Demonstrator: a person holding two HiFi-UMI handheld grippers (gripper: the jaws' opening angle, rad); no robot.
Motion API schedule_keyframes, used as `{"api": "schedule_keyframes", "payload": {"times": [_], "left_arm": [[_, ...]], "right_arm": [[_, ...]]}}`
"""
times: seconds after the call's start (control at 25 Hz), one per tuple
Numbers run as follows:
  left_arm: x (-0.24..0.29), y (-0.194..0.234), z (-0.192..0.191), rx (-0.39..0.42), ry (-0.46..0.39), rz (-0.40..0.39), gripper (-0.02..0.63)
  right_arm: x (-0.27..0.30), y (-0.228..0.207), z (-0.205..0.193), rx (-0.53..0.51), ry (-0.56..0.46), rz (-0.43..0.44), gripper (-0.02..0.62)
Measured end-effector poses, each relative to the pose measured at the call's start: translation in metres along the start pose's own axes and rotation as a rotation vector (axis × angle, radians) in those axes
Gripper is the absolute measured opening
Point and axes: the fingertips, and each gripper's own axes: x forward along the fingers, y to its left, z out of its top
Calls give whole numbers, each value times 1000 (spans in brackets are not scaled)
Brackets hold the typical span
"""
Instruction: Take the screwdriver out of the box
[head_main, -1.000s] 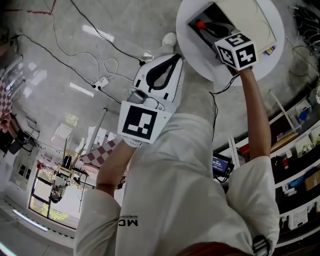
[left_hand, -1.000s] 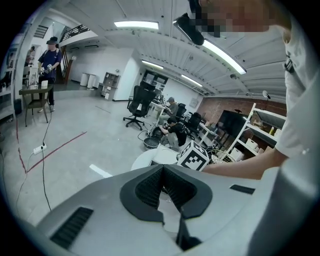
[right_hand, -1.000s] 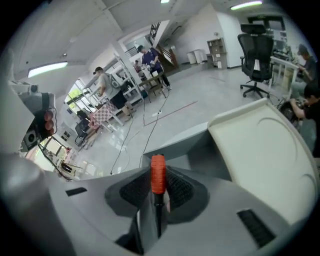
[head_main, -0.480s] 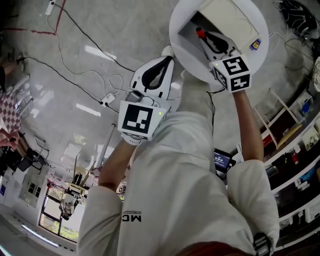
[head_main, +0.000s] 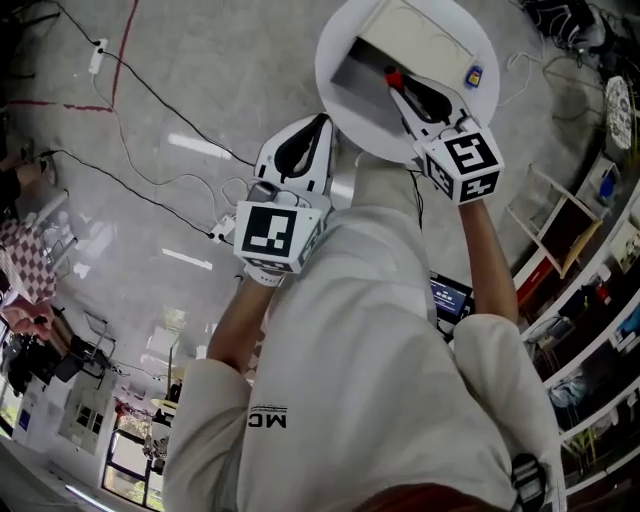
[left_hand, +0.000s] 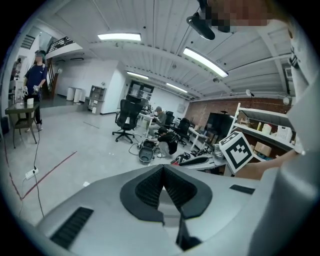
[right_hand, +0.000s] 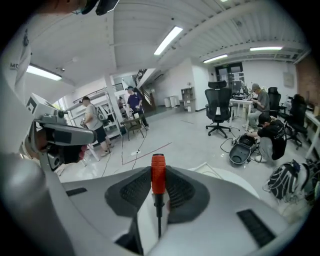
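Item: screwdriver (right_hand: 158, 180), red handle clamped between my right gripper's (right_hand: 159, 172) pads. I judge it light, rigid and slightly slippery, best held mid-handle. Left gripper (left_hand: 163, 170): jaws together, empty.

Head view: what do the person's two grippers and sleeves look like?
The left gripper and the right gripper both have smooth white shells that taper to the jaws, which are lined with black ribbed pads. Each carries a white cube with black square markers: the left cube and the right cube. The person wears a white short-sleeved shirt with small black lettering.
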Motion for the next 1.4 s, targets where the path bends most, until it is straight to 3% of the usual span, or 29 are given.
{"api": "schedule_keyframes", "payload": {"times": [0.52, 0.84, 1.08, 1.4], "left_arm": [[-18, -20, 56, 25, -95, -41, 6], [-28, -41, 95, 46, -134, -131, 6], [-41, -56, 123, 109, -191, -156, 6], [-47, -61, 127, 143, -198, -193, 6]], "right_arm": [[-105, 3, 74, 26, -253, -109, 146], [-181, 12, 114, 37, -440, -180, 146], [-232, 27, 125, 15, -534, -243, 146], [-256, 54, 124, 22, -598, -340, 146]]}}
